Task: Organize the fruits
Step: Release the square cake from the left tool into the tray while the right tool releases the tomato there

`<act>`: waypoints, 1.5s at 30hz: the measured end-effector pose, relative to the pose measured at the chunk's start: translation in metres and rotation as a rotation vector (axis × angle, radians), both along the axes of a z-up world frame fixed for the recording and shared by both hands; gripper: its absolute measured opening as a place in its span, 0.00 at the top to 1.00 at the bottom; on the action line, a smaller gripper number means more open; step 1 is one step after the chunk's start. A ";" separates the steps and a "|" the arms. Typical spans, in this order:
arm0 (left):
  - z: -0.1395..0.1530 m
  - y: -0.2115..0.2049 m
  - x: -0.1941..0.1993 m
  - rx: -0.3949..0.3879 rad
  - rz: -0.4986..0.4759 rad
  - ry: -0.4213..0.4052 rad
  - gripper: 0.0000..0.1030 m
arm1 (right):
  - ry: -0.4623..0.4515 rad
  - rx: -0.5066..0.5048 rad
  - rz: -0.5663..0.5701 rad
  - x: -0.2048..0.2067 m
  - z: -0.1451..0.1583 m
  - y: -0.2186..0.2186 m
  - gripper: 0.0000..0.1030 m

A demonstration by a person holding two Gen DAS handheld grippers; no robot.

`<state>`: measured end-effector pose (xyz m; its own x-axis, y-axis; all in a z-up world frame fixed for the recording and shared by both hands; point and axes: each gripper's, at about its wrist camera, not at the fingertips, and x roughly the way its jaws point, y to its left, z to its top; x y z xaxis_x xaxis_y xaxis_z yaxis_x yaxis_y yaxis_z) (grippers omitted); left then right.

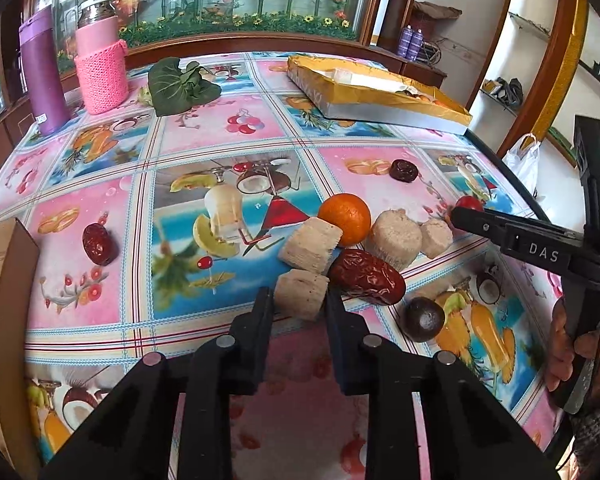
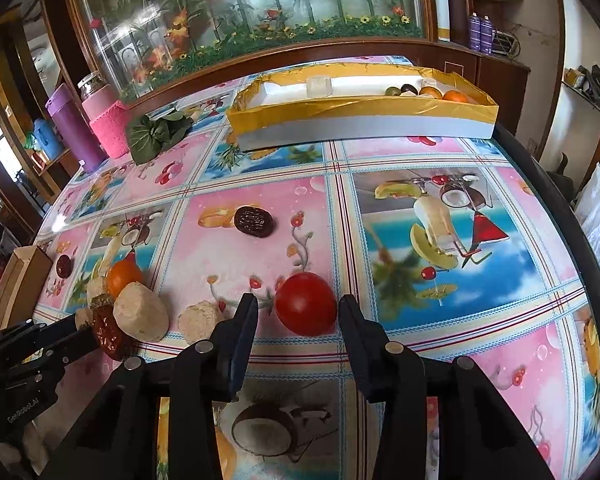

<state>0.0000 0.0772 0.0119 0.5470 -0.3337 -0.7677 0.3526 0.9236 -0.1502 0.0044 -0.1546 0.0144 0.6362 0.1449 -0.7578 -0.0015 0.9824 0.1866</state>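
In the left wrist view my left gripper (image 1: 300, 300) has its jaws around a pale cut chunk (image 1: 301, 293) on the table, fingers touching its sides. Beside it lie a large red date (image 1: 367, 277), another chunk (image 1: 311, 244), an orange (image 1: 345, 219), round pale pieces (image 1: 396, 239) and a dark round fruit (image 1: 424, 319). In the right wrist view my right gripper (image 2: 299, 312) is open with a red tomato (image 2: 306, 309) between its fingers, not touching. The right gripper also shows in the left wrist view (image 1: 460, 212).
A gold-lined box (image 2: 364, 118) at the far edge holds several fruits (image 2: 432, 92). Loose dates lie on the cloth, one (image 2: 253, 221) in the right wrist view and one (image 1: 97, 244) in the left. A green leaf (image 1: 180, 86), pink bottle (image 1: 100, 60), purple bottle (image 1: 44, 68) stand far left. Cardboard box (image 1: 0, 280) at left edge.
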 end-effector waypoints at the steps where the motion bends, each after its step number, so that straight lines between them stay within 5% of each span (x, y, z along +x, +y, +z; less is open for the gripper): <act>1: 0.000 0.001 0.000 -0.014 0.005 -0.003 0.76 | -0.006 0.000 -0.001 0.000 0.000 0.000 0.57; 6: -0.001 0.005 0.003 -0.103 0.010 0.008 0.64 | -0.022 -0.027 -0.003 0.000 -0.001 0.005 0.57; 10: -0.002 0.004 0.002 -0.097 0.011 0.003 0.65 | -0.024 -0.030 -0.008 0.000 -0.001 0.005 0.57; 12: -0.002 0.004 0.003 -0.086 0.026 -0.001 0.74 | -0.025 -0.019 -0.017 0.000 -0.001 0.003 0.62; 20: 0.003 0.019 -0.005 -0.099 0.068 -0.006 0.75 | -0.020 0.004 -0.050 -0.006 0.003 -0.002 0.69; 29: 0.059 0.107 -0.068 -0.167 0.210 -0.105 0.74 | -0.106 -0.033 0.031 -0.050 0.051 0.033 0.68; 35: 0.076 0.197 -0.092 -0.059 0.436 -0.148 0.74 | -0.159 -0.020 0.187 -0.067 0.080 0.099 0.68; 45: 0.053 0.306 -0.080 0.000 0.640 0.001 0.74 | -0.149 0.021 0.599 -0.076 0.094 0.279 0.68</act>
